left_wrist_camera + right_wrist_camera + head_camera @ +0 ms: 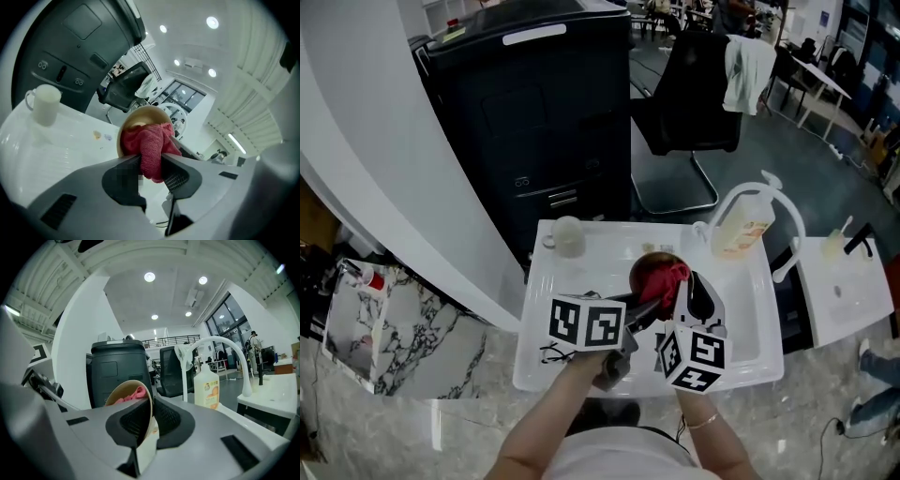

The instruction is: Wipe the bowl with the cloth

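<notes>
Extras on the white basin
A white mug is set at the back left — a soap bottle is stood beneath the curved faucet.

No word, number or brand can be read in any of the views. The bottle carries an orange label with some print on it, but the print is too small and too blurred to make out, also in the right gripper view. The cube on the left gripper and the cube on the right gripper bear only black and white square patterns, not letters or digits.
</notes>
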